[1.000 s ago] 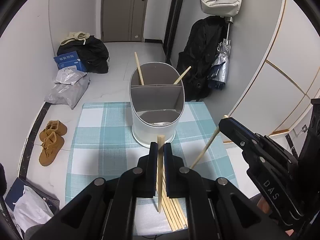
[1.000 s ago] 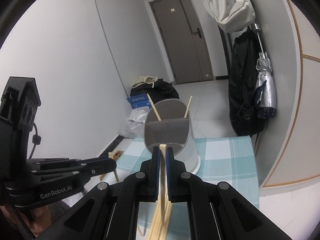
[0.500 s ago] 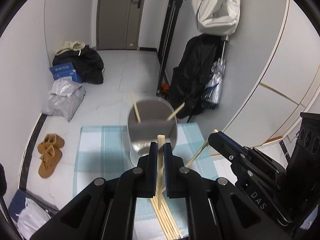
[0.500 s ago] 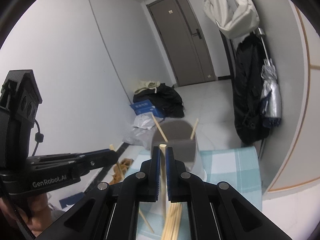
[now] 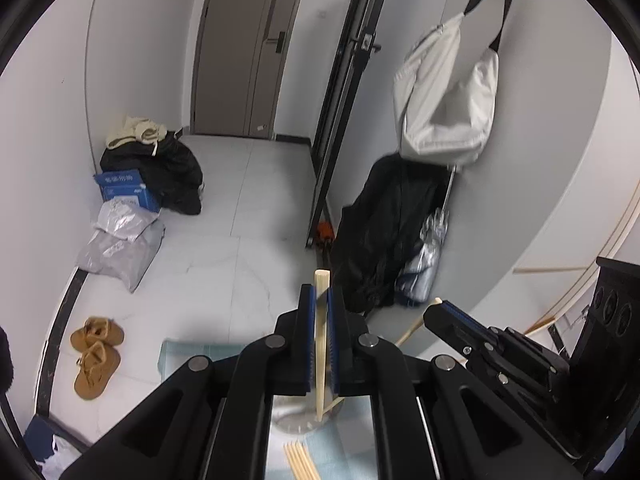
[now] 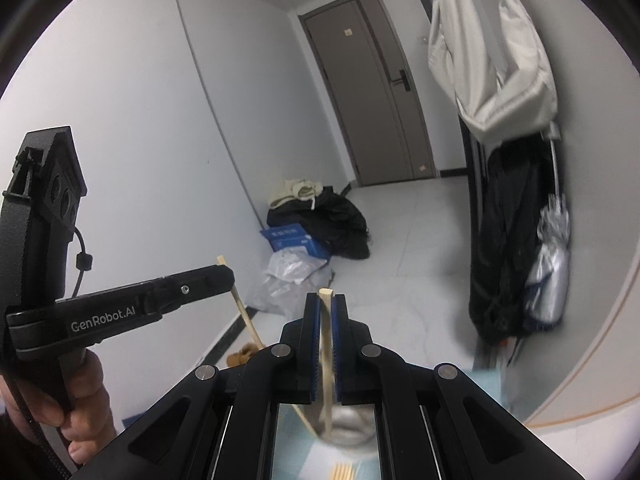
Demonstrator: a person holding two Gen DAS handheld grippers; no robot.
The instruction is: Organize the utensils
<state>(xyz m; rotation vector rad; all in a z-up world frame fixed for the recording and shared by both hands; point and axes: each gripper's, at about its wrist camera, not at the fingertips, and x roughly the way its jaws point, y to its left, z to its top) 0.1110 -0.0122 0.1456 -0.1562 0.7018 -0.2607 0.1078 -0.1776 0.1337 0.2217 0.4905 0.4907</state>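
Observation:
My left gripper [image 5: 320, 292] is shut on a wooden chopstick [image 5: 321, 280] and holds it upright, high above the table. My right gripper [image 6: 327, 300] is shut on another wooden chopstick [image 6: 328, 344]. Each gripper shows in the other's view, the right one [image 5: 436, 308] and the left one [image 6: 230, 276], each with its stick. The white utensil holder [image 5: 292, 420] is far below, mostly hidden behind the jaws; it also shows in the right wrist view [image 6: 352, 428]. Several loose chopsticks [image 5: 300, 462] lie on the checked cloth in front of it.
The table's checked cloth [image 5: 180, 354] ends at its far edge over the floor. On the floor lie brown shoes [image 5: 96, 352], grey bags [image 5: 120, 240], a blue box [image 5: 124, 188] and black clothing [image 5: 172, 176]. A white bag [image 5: 444, 100] and black coat [image 5: 392, 220] hang at right.
Both grippers have risen well above the table with their chopsticks. The utensil holder has dropped low in both views and is now mostly hidden behind the jaws.

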